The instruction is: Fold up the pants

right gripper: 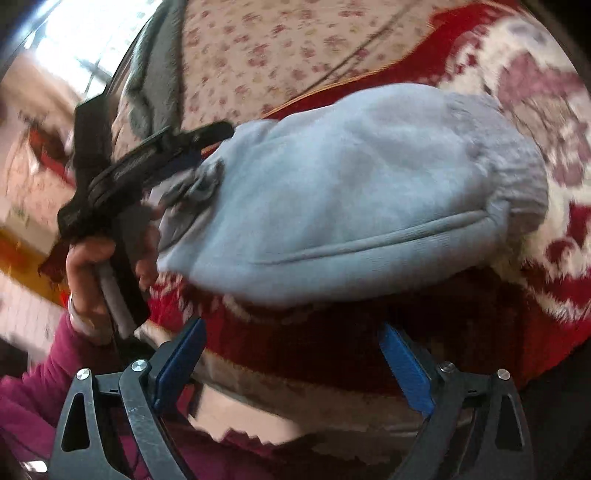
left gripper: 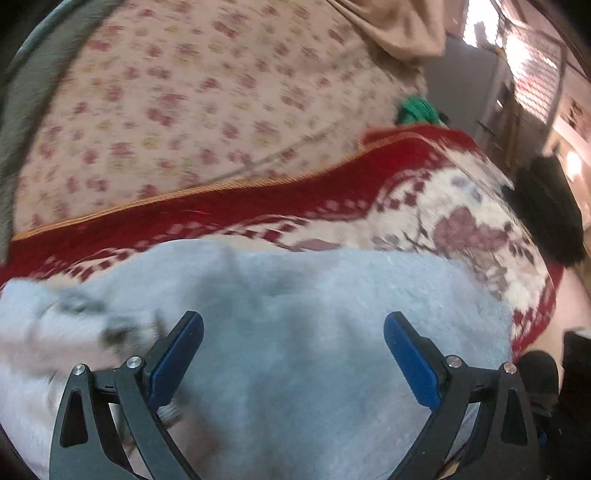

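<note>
The pale blue-grey pants (right gripper: 351,192) lie folded into a thick bundle on a red and cream blanket (right gripper: 554,147), with a seam running along the near edge. My right gripper (right gripper: 291,332) hangs open over the blanket, just short of the bundle's near edge, with nothing between its fingers. My left gripper (right gripper: 210,140) is at the bundle's left end, held by a hand (right gripper: 88,266) in a magenta sleeve. In the left wrist view, the left gripper (left gripper: 293,321) stands wide open above the pants (left gripper: 332,280), its blue pads (left gripper: 184,354) not pressing on the cloth.
Beyond the blanket (left gripper: 443,206) spreads a cream sheet with pink flowers (left gripper: 184,110). A green item (left gripper: 417,109) and a beige cloth (left gripper: 399,26) lie at its far side. A grey padded edge (left gripper: 22,92) runs along the left. The picture is blurred by motion.
</note>
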{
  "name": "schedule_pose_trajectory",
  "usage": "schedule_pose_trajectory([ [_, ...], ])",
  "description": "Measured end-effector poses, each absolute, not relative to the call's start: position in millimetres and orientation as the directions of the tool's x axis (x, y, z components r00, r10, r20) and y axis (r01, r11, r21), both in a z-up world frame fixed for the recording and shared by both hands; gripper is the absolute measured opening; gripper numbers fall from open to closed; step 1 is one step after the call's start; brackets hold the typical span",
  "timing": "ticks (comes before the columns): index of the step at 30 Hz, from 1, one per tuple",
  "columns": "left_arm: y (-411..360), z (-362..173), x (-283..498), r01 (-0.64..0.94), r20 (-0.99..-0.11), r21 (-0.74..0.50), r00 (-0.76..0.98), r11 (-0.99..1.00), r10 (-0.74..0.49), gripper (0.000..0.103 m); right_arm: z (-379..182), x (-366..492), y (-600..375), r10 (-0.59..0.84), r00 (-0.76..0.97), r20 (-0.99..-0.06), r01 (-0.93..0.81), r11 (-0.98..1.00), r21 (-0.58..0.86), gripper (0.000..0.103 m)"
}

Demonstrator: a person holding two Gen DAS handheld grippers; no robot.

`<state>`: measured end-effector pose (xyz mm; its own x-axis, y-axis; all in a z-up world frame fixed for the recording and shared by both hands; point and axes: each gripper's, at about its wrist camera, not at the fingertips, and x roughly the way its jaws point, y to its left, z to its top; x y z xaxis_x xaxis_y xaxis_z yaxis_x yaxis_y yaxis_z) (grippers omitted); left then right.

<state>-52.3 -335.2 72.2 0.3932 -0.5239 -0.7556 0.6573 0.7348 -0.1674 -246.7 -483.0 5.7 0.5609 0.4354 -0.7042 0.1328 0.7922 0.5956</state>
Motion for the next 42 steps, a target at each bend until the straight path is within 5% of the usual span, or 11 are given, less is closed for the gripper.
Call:
schedule_pose_trajectory([
  [4,-370,70,-44,0.749,-0.776,-0.138,0.325,0.648,-0.541,0.098,-13,-242,-509,0.396,0.642,-0.657,0.243,0.707,0.664,0.097],
  [10,-420,65,-31,0.877,-0.798,-0.114,0.199,0.466,-0.569,0.098,-22,-234,-523,0.397,0.754,-0.524,0.184,0.638,0.748,0.098],
  [20,-479,22,2,0.922,-0.855,-0.213,-0.016,0.323,-0.518,0.098,-20,-213,-516,0.4,0.752,-0.523,0.13,0.689,0.713,0.096],
  [23,-488,4,2,0.921,-0.877,-0.218,-0.04,0.322,-0.479,0.098,-22,-211,-522,0.38,0.751,-0.54,0.151,0.698,0.7,0.075],
  [25,-490,-4,5,0.906,-0.876,-0.253,-0.066,0.339,-0.479,0.09,-24,-210,-528,0.404,0.752,-0.521,0.142,0.672,0.727,0.061],
  [30,-482,2,6,0.891,-0.848,-0.297,-0.08,0.343,-0.525,0.041,-4,-204,-526,0.408,0.758,-0.508,0.102,0.695,0.711,0.045],
  [33,-476,16,8,0.88,-0.825,-0.322,-0.079,0.35,-0.56,0.03,23,-195,-520,0.399,0.769,-0.5,0.054,0.739,0.672,0.04],
  [42,-423,101,30,0.852,-0.728,-0.31,0.074,0.423,-0.682,0.026,102,-174,-481,0.341,0.796,-0.501,-0.06,0.867,0.495,0.039],
])
